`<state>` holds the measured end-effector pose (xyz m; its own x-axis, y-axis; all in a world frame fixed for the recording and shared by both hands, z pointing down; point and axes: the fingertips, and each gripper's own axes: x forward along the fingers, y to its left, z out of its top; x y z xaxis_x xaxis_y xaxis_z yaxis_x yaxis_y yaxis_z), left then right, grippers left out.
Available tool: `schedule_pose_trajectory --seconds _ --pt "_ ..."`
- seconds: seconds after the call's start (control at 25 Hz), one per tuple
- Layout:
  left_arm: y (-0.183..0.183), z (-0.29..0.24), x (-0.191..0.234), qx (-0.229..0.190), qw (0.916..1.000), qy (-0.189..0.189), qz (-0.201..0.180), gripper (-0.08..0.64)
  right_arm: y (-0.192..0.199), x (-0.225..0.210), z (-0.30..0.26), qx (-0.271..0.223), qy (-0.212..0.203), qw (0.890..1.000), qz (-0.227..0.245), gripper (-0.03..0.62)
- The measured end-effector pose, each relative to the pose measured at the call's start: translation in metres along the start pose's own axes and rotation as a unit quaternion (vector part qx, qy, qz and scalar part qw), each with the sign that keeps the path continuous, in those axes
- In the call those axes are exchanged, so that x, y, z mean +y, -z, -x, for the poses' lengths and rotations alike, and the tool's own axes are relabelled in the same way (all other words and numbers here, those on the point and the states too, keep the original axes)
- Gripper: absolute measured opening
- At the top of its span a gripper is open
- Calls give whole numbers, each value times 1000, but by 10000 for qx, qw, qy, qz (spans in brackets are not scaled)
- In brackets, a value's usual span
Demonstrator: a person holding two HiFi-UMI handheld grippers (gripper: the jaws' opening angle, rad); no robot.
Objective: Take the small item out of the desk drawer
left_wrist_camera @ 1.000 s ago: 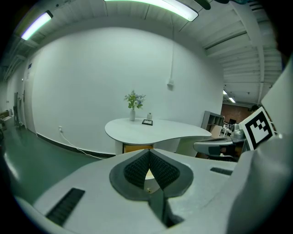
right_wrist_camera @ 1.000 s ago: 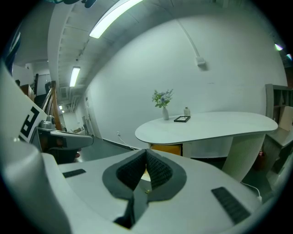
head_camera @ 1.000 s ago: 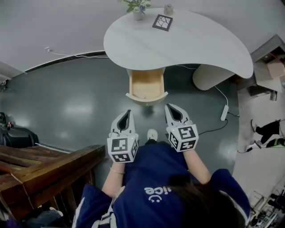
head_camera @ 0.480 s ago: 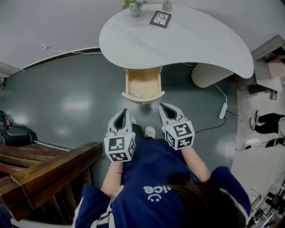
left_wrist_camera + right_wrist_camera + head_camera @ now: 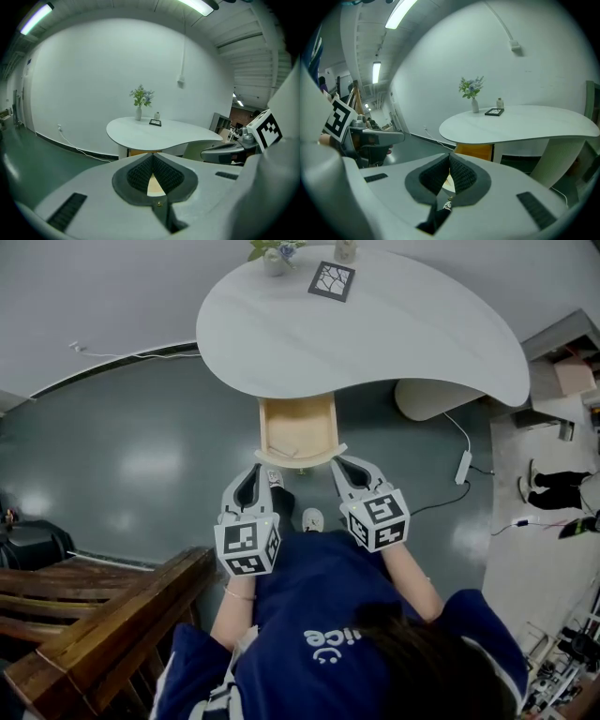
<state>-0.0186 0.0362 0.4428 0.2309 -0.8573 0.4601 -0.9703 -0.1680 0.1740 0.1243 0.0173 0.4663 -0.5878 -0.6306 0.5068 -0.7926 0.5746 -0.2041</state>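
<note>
The wooden drawer (image 5: 297, 425) stands pulled out from under the white curved desk (image 5: 375, 329); I cannot make out a small item inside it. My left gripper (image 5: 255, 472) is shut and empty, with its tip just left of the drawer front. Its shut jaws (image 5: 152, 158) point at the desk (image 5: 159, 133), and a slice of light drawer wood shows behind them. My right gripper (image 5: 340, 464) is also shut and empty, its tip at the right corner of the drawer front. In the right gripper view the gripper (image 5: 449, 157) faces the desk (image 5: 520, 124) and the orange-brown drawer (image 5: 474, 151).
A vase of flowers (image 5: 274, 257), a small bottle (image 5: 345, 249) and a dark framed picture (image 5: 329, 280) sit at the desk's far edge. The desk's white pedestal (image 5: 429, 397) is right of the drawer. A wooden railing (image 5: 103, 615) is at lower left, a cable and power strip (image 5: 463, 465) lie right.
The person has stepped toward the desk, so both grippers have come up from well short of the drawer to its front. Both stay shut.
</note>
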Motion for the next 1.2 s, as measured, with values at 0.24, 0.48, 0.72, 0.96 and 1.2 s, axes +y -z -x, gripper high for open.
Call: schedule_pose_trajectory --seconds 0.24,0.48,0.72,0.96,1.2 --pt "-15 -38 28 123 9995 274 13 3 -14 1 -43 323 -33 9995 31 9" --pt "-30 -76 58 251 9981 553 -31 3 -25 -7 -81 688 90 9976 46 9" --pt "-39 -102 84 384 9963 766 -64 3 -28 -3 -117 1146 64 9930 259 14" --pt "-43 -112 97 537 9954 781 -95 3 -19 5 -142 1549 -215 9869 387 21" --pt "-44 -112 95 610 9964 584 -45 3 -6 7 -155 1956 -686 9767 560 71"
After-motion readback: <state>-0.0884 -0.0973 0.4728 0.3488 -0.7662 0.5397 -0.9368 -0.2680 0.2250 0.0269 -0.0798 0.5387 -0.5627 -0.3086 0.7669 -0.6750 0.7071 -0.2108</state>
